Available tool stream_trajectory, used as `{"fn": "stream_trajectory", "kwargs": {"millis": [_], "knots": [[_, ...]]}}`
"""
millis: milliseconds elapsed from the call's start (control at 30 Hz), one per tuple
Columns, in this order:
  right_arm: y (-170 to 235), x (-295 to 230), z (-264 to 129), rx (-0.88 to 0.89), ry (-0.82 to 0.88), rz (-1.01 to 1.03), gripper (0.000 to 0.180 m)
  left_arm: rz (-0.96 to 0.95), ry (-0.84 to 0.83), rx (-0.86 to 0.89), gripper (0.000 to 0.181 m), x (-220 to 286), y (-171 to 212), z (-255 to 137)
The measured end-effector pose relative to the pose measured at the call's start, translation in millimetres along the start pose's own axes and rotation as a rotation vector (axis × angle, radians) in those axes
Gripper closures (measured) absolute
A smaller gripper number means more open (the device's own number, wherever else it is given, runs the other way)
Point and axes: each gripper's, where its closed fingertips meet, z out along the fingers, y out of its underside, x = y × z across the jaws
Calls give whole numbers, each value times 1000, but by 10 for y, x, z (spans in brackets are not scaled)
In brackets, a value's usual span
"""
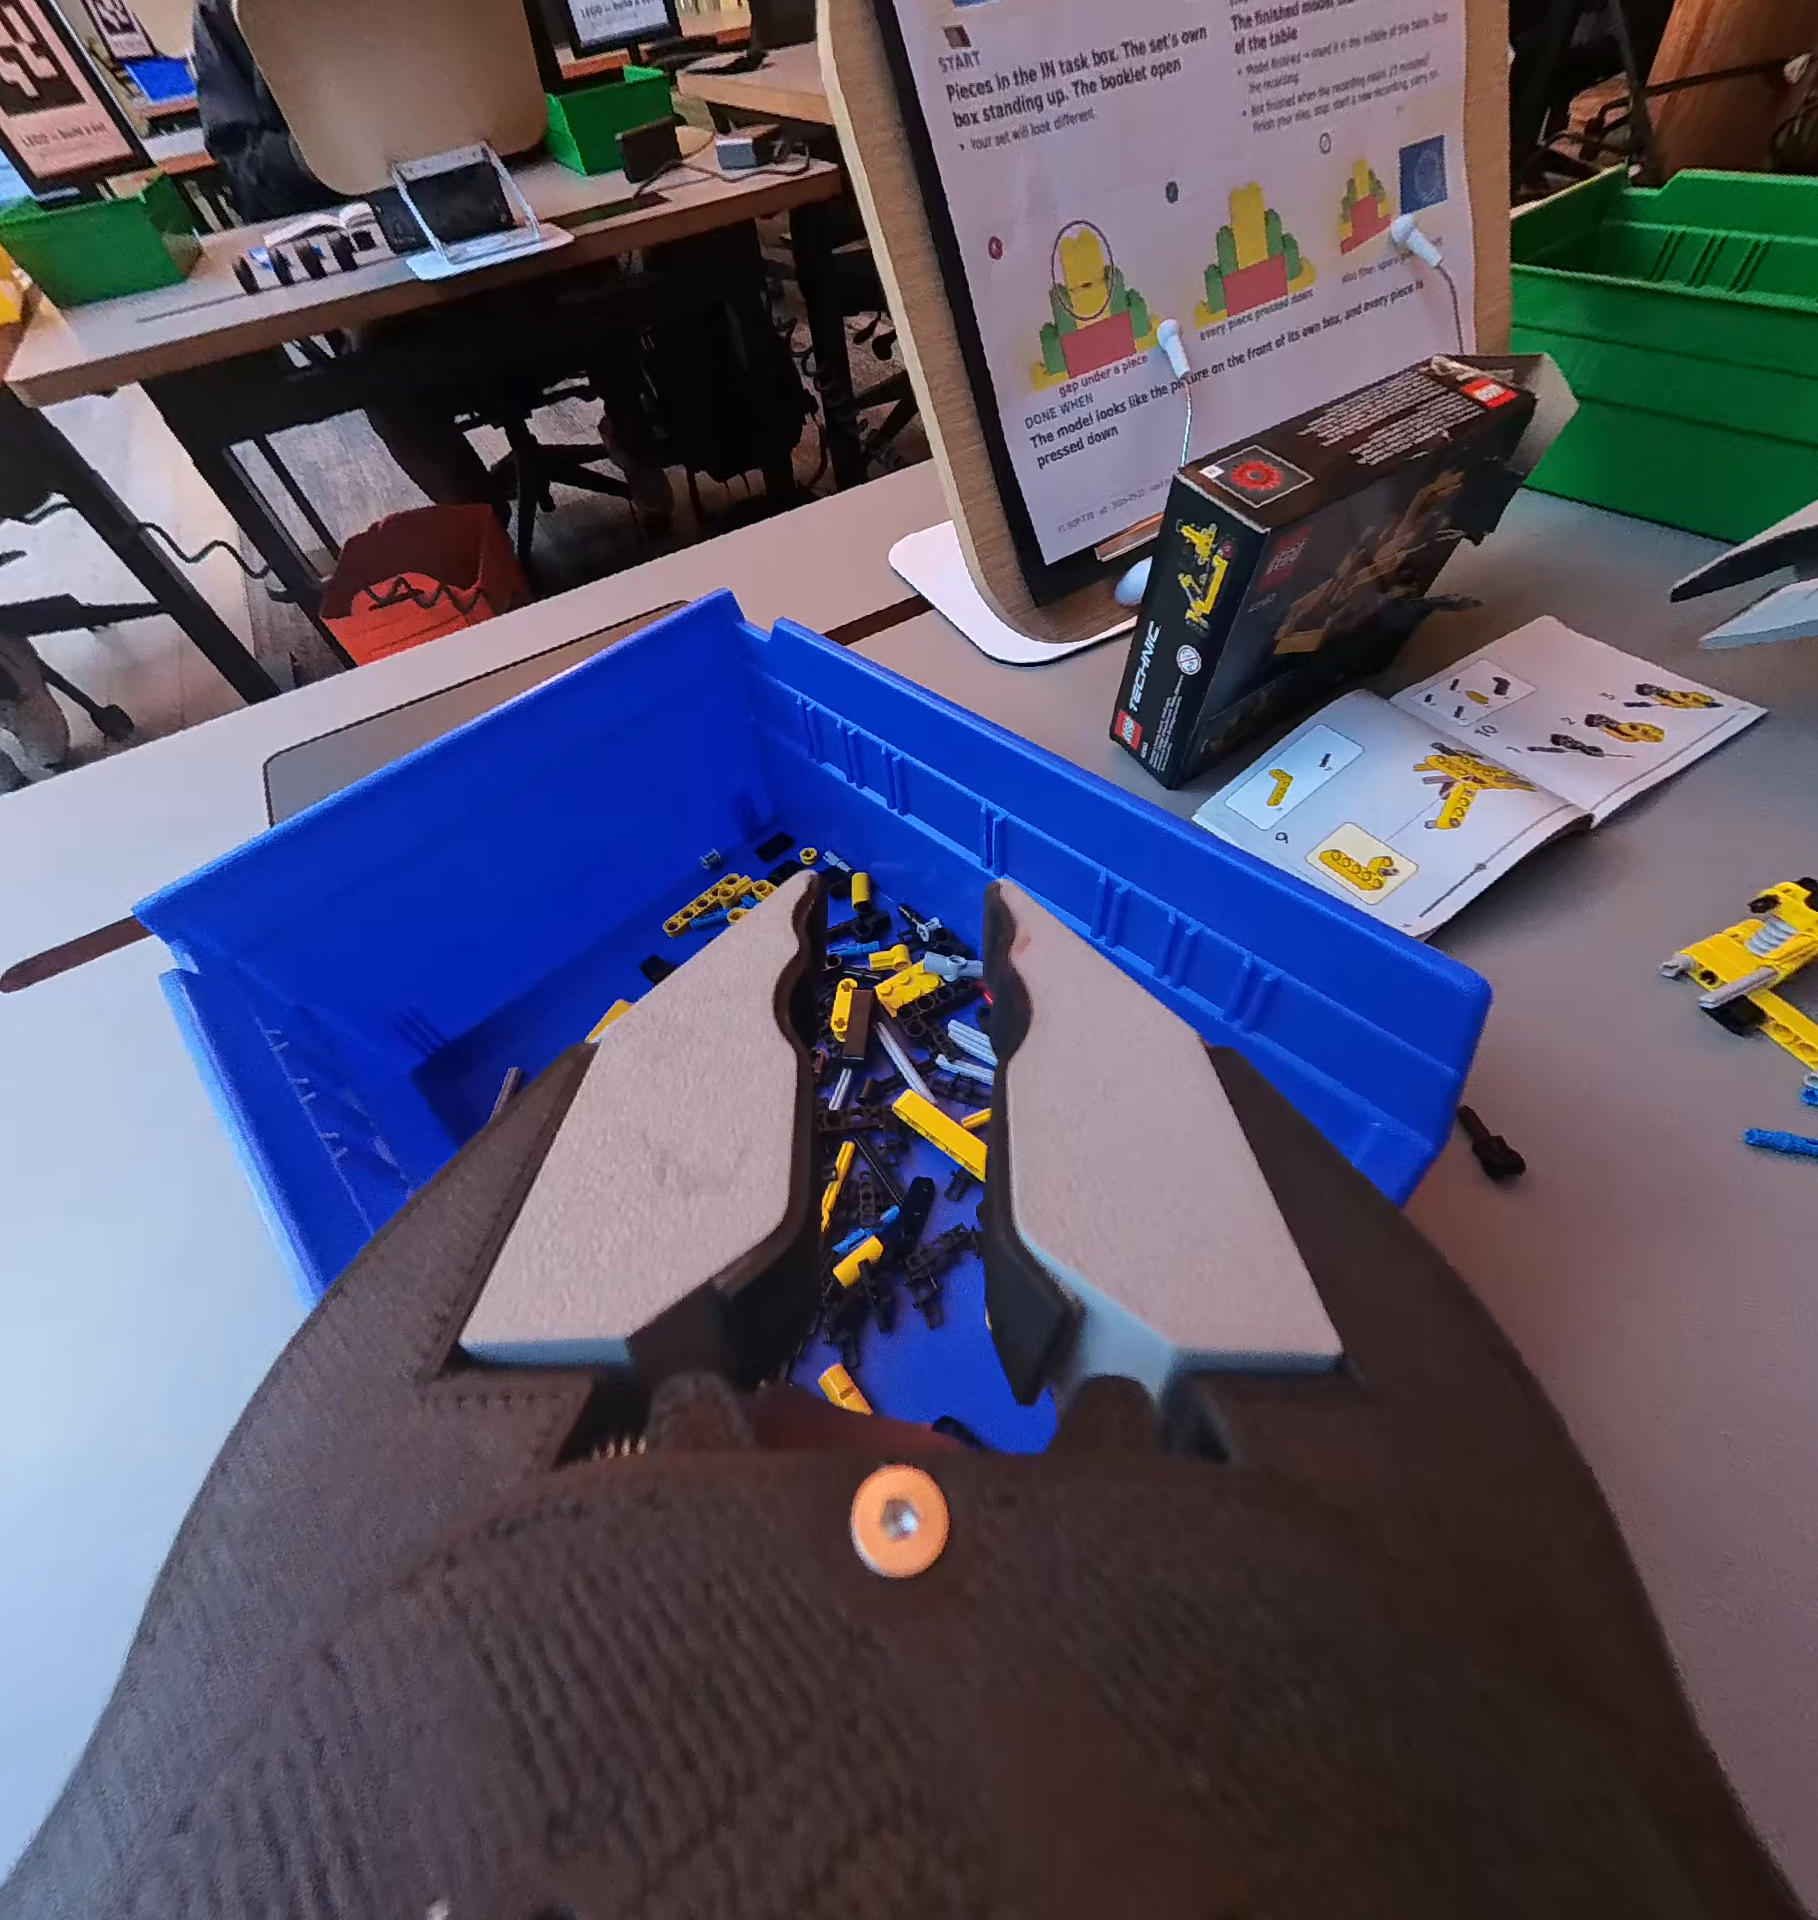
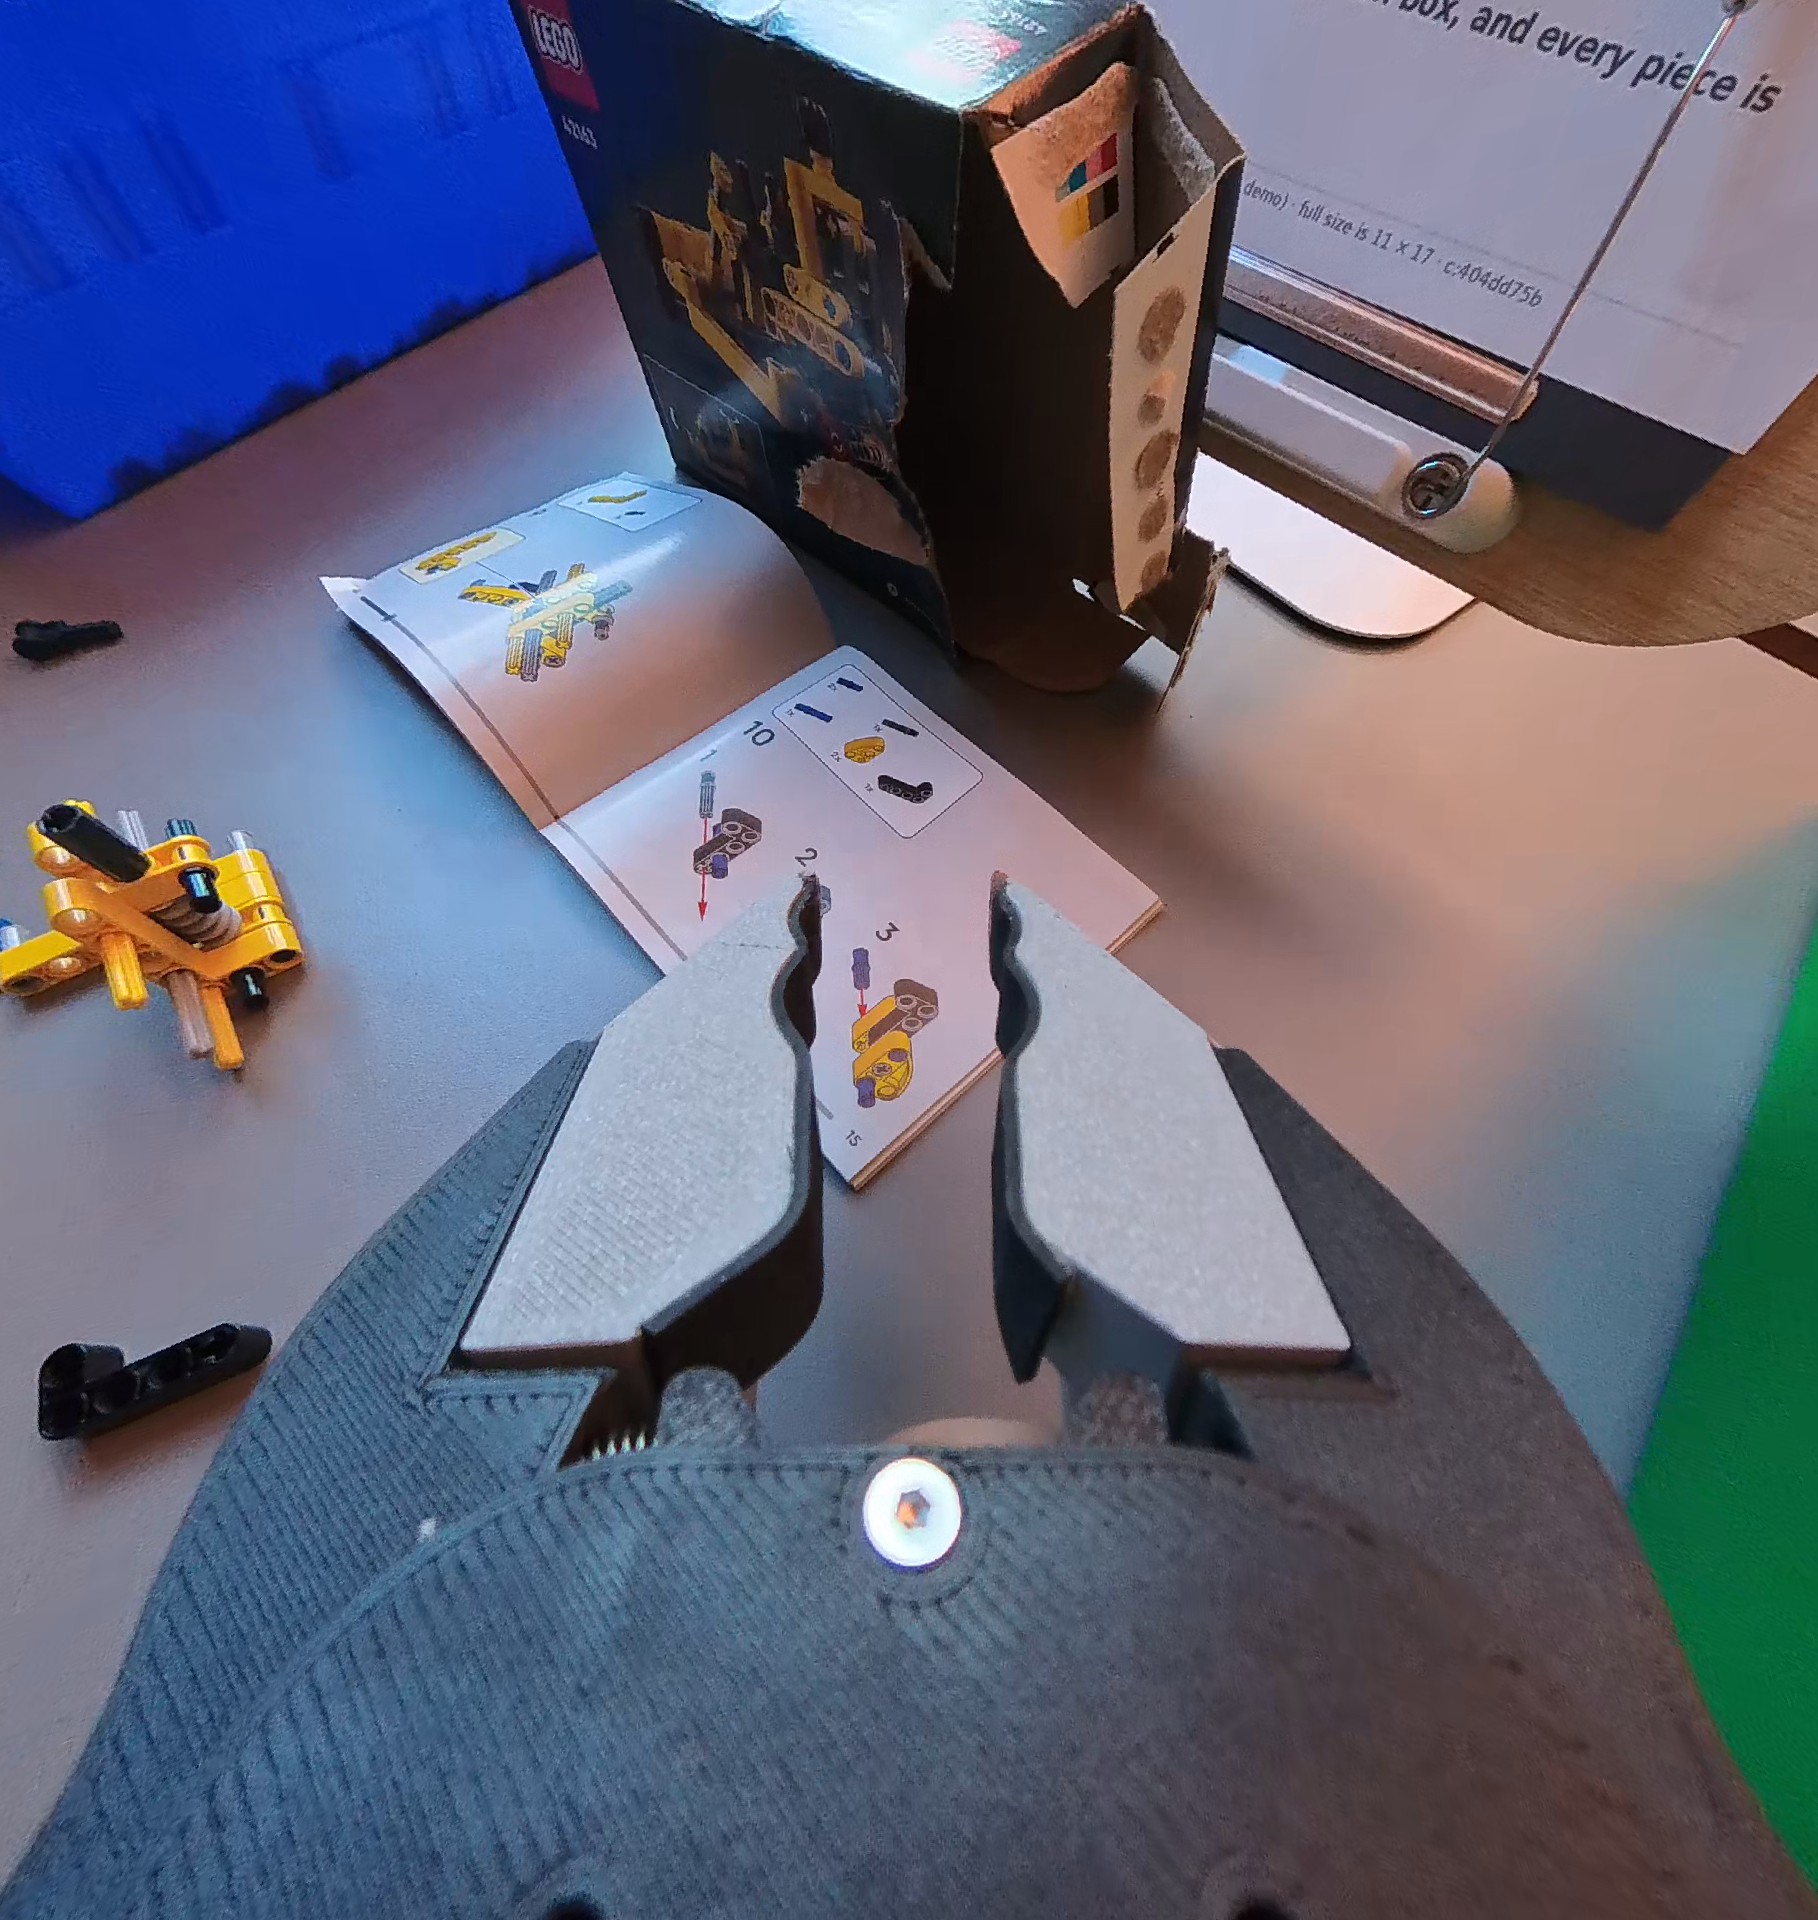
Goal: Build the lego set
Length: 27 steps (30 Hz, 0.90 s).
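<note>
My left gripper (image 1: 900, 899) is open and empty, held above the blue bin (image 1: 572, 831), which holds several loose yellow, black, blue and grey pieces (image 1: 910, 1049). My right gripper (image 2: 900, 899) is open and empty above the open instruction booklet (image 2: 946, 821). The booklet also shows in the left wrist view (image 1: 1476, 779). A part-built yellow assembly (image 2: 152, 925) lies on the table left of the right gripper; it also shows at the right edge of the left wrist view (image 1: 1767, 956). A black angled beam (image 2: 141, 1377) and a black pin (image 2: 65, 636) lie loose near it.
The set's black box (image 1: 1320, 561) (image 2: 884, 312) stands behind the booklet. A sign board on a white stand (image 1: 1175, 260) is behind it. A green bin (image 1: 1705, 343) (image 2: 1778, 1299) is at the right. Blue pins (image 1: 1809, 1138) and a black pin (image 1: 1492, 1143) lie on the grey table (image 1: 74, 1143). Measured from the fingertips, the black pin (image 2: 65, 636) is 20 cm or so from the left gripper and 25 cm from the right.
</note>
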Motion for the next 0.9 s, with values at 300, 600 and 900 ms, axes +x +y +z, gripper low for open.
{"fn": "stream_trajectory", "kwargs": {"millis": [300, 600, 900], "knots": [[-3, -1, 0, 1, 2, -2, 151, -9, 2, 3, 154, -4, -4, -3], [-4, -3, 2, 0, 0, -2, 151, -44, -9, 28, 154, -49, -47, -25], [-1, -6, 4, -2, -1, -5, 151, -96, -65, 38, 170, -169, -65, -31]]}}
